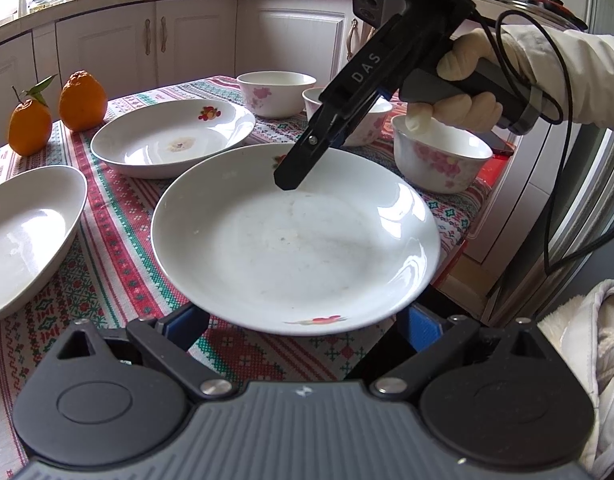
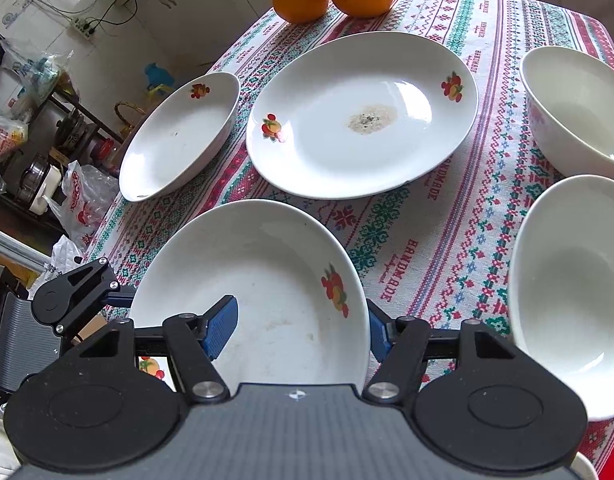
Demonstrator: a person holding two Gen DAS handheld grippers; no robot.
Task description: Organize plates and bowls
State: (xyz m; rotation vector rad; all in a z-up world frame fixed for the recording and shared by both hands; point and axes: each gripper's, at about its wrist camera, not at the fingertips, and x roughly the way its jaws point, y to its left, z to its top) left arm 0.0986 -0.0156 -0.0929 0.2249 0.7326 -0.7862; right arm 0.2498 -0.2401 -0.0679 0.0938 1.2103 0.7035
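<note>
Jaws of the right gripper (image 2: 297, 330) were clamped on the near plate (image 2: 267, 280), its rim tilted up. Left gripper (image 1: 303, 320) jaws' state was unclear, beneath that plate.

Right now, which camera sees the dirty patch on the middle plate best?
The right wrist view: it looks down into the middle plate, so the dirty patch shows dark and speckled. The left wrist view sees that plate from low and farther away, so the patch looks faint.
</note>
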